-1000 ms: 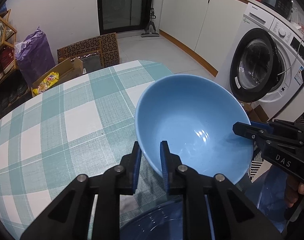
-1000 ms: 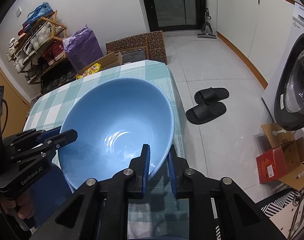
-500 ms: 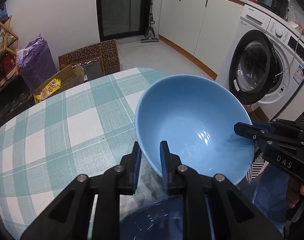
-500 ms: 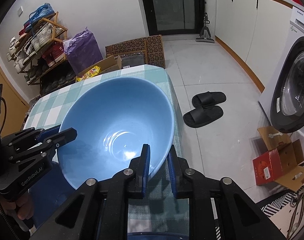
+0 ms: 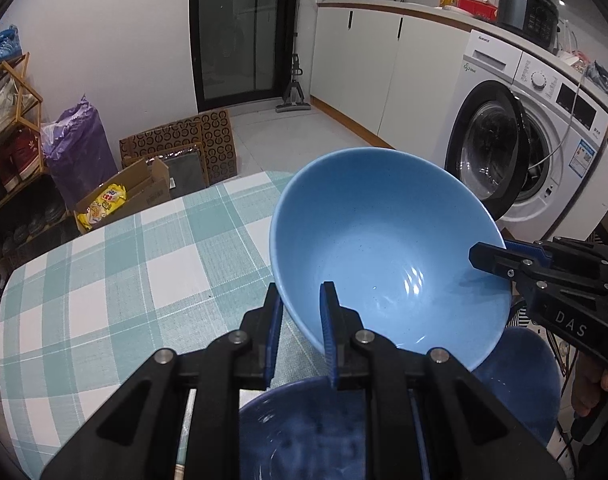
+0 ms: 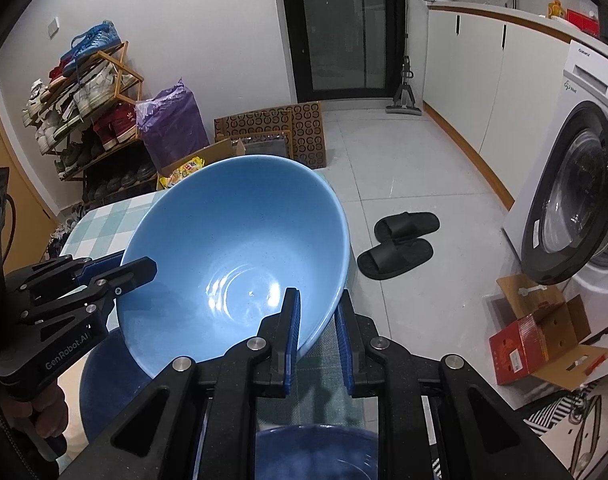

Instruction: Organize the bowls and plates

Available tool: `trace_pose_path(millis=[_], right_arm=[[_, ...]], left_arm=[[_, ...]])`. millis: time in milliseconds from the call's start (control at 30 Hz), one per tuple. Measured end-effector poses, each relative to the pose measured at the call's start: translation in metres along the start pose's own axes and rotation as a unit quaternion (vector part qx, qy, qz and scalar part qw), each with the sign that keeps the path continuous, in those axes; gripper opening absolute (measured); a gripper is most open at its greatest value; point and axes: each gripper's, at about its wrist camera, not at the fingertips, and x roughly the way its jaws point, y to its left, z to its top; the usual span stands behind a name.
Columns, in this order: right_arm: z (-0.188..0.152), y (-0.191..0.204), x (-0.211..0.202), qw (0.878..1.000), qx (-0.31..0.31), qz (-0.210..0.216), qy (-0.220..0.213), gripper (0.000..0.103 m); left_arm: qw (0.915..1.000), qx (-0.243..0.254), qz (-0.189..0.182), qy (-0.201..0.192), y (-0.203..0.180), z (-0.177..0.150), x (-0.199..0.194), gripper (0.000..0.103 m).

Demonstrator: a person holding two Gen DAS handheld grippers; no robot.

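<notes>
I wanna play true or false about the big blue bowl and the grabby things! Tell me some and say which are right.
1. Both grippers pinch the light blue bowl by its rim. True: left gripper, right gripper.
2. The bowl is full of soup. False: it is empty.
3. The tablecloth is red. False: teal and white checks.
4. A dark blue bowl sits below. True.
5. Black slippers lie on the floor. True.

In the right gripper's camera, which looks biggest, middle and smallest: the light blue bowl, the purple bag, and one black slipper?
1. light blue bowl, by far the biggest in the picture, though it is also closest to the camera.
2. purple bag.
3. black slipper, which looks smallest.
</notes>
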Motion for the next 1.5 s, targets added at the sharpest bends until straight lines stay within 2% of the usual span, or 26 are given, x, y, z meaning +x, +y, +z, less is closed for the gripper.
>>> trace_pose_path(millis=[467, 967, 1500], right_arm=[[-0.001, 0.015, -0.065, 0.999, -0.012, -0.004, -0.043, 0.017], [-0.01, 0.046, -0.127, 0.996, -0.036, -0.001, -0.079, 0.018], [-0.043, 0.09, -0.143, 0.996, -0.057, 0.019, -0.072, 0.018]], left_arm=[[0.9992, 0.004, 0.003, -0.04, -0.007, 0.001, -0.052, 0.017], [0.9972, 0.0, 0.011, -0.075, -0.002, -0.015, -0.108, 0.017], [0.9962, -0.013, 0.028, -0.081, 0.014, -0.05, -0.143, 0.017]])
